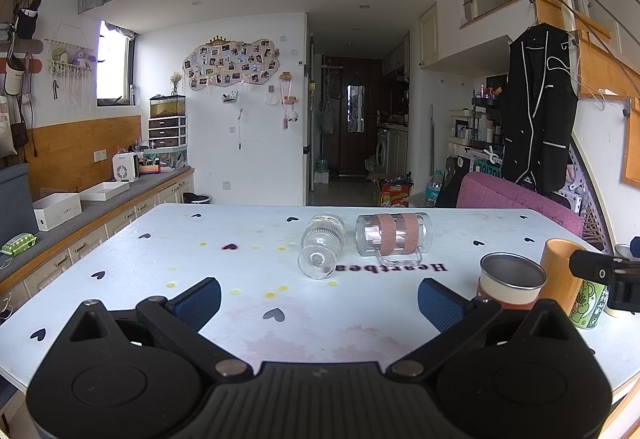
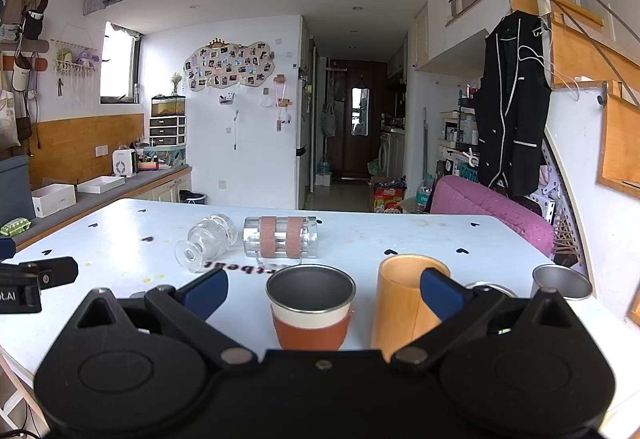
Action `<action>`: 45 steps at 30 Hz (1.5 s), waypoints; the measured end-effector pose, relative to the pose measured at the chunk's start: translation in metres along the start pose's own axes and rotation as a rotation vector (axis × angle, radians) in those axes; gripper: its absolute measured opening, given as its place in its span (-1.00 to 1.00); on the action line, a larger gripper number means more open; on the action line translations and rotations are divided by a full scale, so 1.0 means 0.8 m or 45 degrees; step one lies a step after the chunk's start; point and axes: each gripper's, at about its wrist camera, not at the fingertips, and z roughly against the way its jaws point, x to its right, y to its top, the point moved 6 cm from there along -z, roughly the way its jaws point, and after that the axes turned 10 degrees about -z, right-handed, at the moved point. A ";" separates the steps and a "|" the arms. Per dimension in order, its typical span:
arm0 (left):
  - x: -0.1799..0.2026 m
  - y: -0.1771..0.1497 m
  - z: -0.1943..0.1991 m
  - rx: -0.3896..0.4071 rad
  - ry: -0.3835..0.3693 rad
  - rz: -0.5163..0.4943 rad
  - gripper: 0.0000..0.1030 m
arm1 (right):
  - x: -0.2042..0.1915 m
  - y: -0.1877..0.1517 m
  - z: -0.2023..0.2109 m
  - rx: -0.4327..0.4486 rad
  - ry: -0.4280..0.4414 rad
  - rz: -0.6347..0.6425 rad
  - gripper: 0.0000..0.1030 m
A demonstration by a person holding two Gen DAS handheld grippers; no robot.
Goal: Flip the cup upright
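Note:
A ribbed clear glass goblet (image 1: 322,245) lies on its side on the white table (image 1: 160,259), its foot toward me. Beside it a clear glass mug (image 1: 394,239) with two pink bands lies on its side, handle toward me. Both show in the right wrist view, the goblet (image 2: 208,241) and the mug (image 2: 282,241). My left gripper (image 1: 318,303) is open and empty, well short of them. My right gripper (image 2: 324,297) is open and empty, with an upright steel cup with an orange sleeve (image 2: 311,307) standing between its fingers.
An upright orange-yellow cup (image 2: 404,303) stands right of the steel cup, a small steel cup (image 2: 562,281) further right. A green printed cup (image 1: 588,305) stands behind the orange one. A purple chair (image 1: 516,199) is at the table's far right edge, a counter (image 1: 100,207) to the left.

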 end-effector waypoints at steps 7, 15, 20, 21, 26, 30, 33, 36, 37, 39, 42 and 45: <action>0.000 0.000 0.000 0.000 0.000 0.000 1.00 | 0.003 0.002 0.000 0.001 -0.002 0.001 1.00; 0.000 0.000 0.000 0.000 -0.001 0.000 1.00 | 0.003 0.002 0.001 0.001 -0.002 0.001 1.00; 0.000 0.000 0.000 0.001 0.000 0.000 1.00 | 0.004 0.002 0.001 0.001 -0.003 0.000 1.00; 0.000 0.000 0.000 0.001 0.000 0.000 1.00 | 0.003 0.002 0.001 0.001 -0.003 0.001 1.00; 0.000 0.000 0.000 -0.001 0.000 0.000 1.00 | 0.004 0.002 0.001 0.000 -0.001 0.004 1.00; 0.000 0.000 0.000 -0.001 -0.001 0.000 1.00 | 0.003 0.002 0.001 0.000 -0.002 0.001 1.00; 0.000 0.000 0.000 0.000 -0.003 0.002 1.00 | 0.002 0.002 0.001 0.000 -0.002 0.001 1.00; 0.000 -0.001 -0.001 0.000 -0.008 0.010 1.00 | 0.003 0.002 0.001 0.000 -0.004 0.000 1.00; 0.000 -0.001 -0.001 -0.001 -0.009 0.011 1.00 | 0.003 0.002 0.001 0.000 -0.004 0.000 1.00; 0.000 -0.002 -0.001 -0.002 -0.012 0.014 1.00 | 0.014 0.001 0.001 0.001 -0.005 -0.003 1.00; 0.003 -0.004 -0.007 0.007 -0.030 0.016 1.00 | 0.018 0.002 0.001 0.003 -0.012 -0.003 1.00; 0.004 -0.002 -0.012 0.045 -0.075 0.001 1.00 | 0.023 0.002 0.002 0.007 -0.010 -0.008 1.00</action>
